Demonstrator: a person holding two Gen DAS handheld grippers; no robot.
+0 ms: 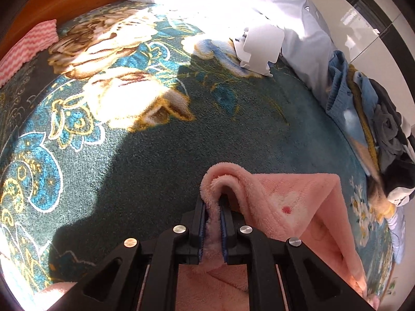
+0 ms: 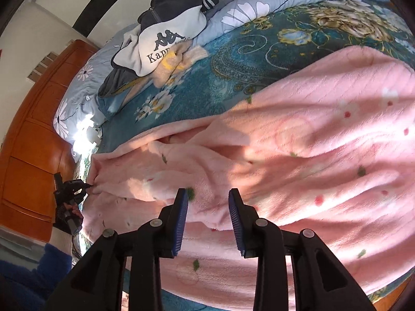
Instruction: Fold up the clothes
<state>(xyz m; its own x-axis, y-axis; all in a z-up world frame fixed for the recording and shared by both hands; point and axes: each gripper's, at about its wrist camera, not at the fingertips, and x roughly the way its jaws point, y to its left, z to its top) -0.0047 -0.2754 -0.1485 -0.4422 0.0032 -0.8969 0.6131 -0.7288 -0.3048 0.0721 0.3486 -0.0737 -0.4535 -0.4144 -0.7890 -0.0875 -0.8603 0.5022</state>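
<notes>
One pink fleece garment (image 2: 298, 160) lies on the teal blanket (image 1: 155, 150), the left gripper (image 1: 214, 207) pinching its folded edge, the right gripper (image 2: 208, 194) spread open above it, its lower part cut off.

1. The pink fleece garment (image 1: 293, 207) runs off the lower edge of the left wrist view behind the fingers (image 1: 199, 223), so its extent there cannot be told; the strip pinched between them is hidden by the blue pads.
2. In the right wrist view the garment (image 2: 311, 155) is cut off to the right of and below the fingers (image 2: 181, 217).
3. The left gripper (image 2: 71, 189), far to the left of those fingers, is too small to show its jaws.
4. The white object (image 1: 259, 46) ahead of the left fingers is washed out by sunlight; what it is cannot be told.
5. The clothes pile (image 1: 384, 129) to their right is blurred and cropped.
6. The sweatshirt (image 2: 160, 44) lettering is partly covered.
</notes>
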